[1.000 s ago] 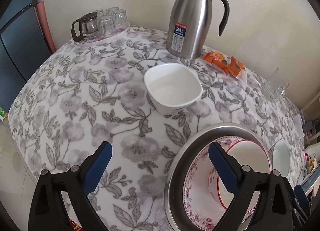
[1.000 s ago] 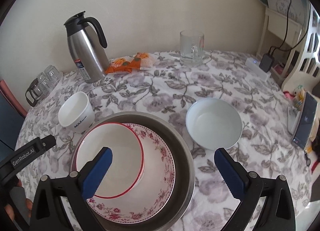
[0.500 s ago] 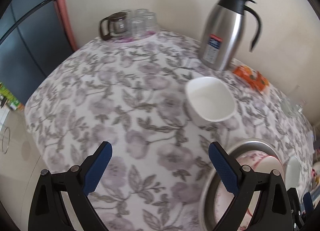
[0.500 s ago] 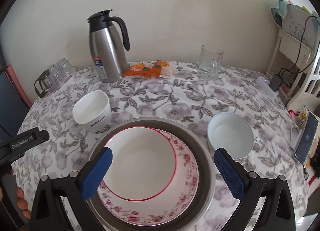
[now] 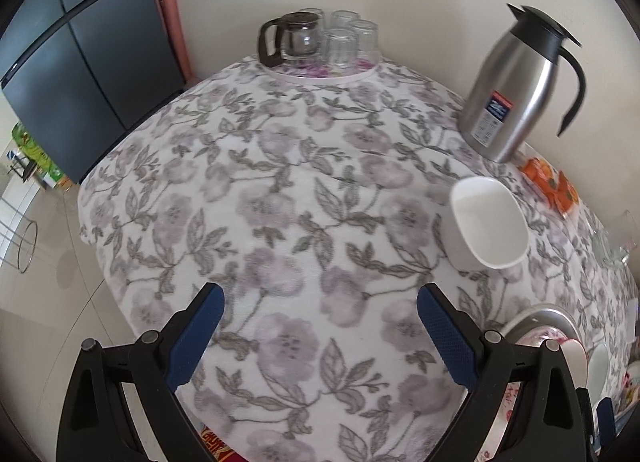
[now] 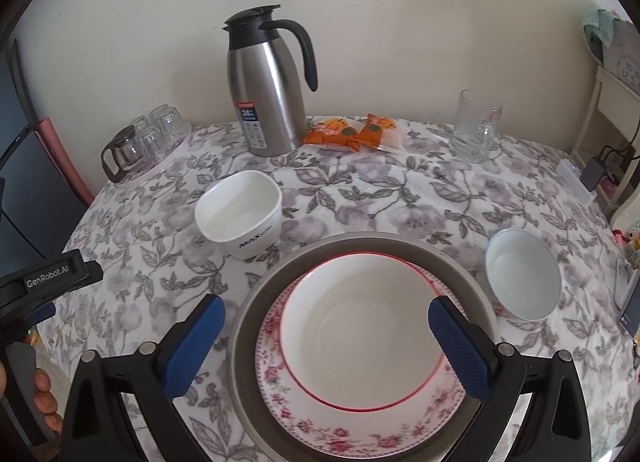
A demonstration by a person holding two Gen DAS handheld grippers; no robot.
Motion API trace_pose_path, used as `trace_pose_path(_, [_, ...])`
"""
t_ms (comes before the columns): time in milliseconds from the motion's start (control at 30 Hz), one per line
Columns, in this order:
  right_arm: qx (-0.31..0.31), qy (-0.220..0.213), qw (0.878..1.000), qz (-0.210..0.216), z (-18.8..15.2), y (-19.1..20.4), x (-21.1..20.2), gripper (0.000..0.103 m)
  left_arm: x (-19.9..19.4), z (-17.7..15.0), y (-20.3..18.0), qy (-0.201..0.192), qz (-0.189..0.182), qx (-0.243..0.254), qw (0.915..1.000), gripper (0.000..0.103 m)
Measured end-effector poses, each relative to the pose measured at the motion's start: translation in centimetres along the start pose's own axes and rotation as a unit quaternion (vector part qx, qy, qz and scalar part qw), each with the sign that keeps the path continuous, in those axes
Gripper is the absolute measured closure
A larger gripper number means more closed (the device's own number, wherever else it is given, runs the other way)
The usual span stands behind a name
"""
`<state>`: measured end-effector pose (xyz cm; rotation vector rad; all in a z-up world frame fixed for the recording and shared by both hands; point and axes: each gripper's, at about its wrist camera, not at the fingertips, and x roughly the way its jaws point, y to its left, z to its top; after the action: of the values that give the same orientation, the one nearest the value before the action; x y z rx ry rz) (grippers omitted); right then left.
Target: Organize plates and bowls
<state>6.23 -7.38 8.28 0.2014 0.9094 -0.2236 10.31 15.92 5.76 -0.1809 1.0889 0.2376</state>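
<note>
**Both grippers open over the floral surface, bowls unheld**

While the right hand-held gripper [image 6: 326, 336] hovered with its blue-padded fingers [image 6: 195, 346] spread wide and nothing between them, it sat above a nested stack at the near edge of the surface [image 6: 400, 190], which was covered in a white cloth printed with grey-purple flowers. That stack was a round grey metal basin [image 6: 256, 302] holding a white plate with a pink floral border [image 6: 352, 434], and on that plate a white shallow bowl with a thin red rim [image 6: 360, 338], set toward the far side of the plate. A white squarish ceramic bowl with dark lettering on its side [image 6: 240, 214] stood upright just beyond the basin to its left, apart from it. A plain white round bowl [image 6: 522, 274] stood upright just beside the basin's right edge.

The left hand-held gripper [image 5: 320, 336] was likewise open and empty, its fingers over bare cloth, with the squarish bowl [image 5: 486, 222] ahead and to its right and the basin rim [image 5: 540, 312] low at the right, partly hidden behind one finger. In the right wrist view its black body [image 6: 48, 274] showed at the left edge, with fingertips of a person's hand [image 6: 44, 386] below it.

Along the wall stood a stainless steel vacuum jug with a black handle and lid [image 6: 264, 86], orange snack packets [image 6: 352, 132] to its right, a clear glass mug [image 6: 474, 126] further right, and a small glass teapot with upturned glasses [image 6: 144, 138] on a tray at the far left corner.
</note>
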Motion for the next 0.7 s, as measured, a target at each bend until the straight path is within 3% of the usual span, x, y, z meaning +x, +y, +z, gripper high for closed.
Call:
trace_pose_path(400, [-0.021, 0.014, 0.999, 0.025, 0.6, 4.1, 1.8, 0.0, 1.6, 1.4, 2.4, 0.017, 0.002, -0.027, 0.9995, 0.006])
trace_pose_path(700, [-0.047, 0.024, 0.999, 0.005, 1.3, 5.9, 3.1, 0.0, 2.5, 2.5, 2.5, 0.023, -0.024, -0.039, 0.9987, 0.006])
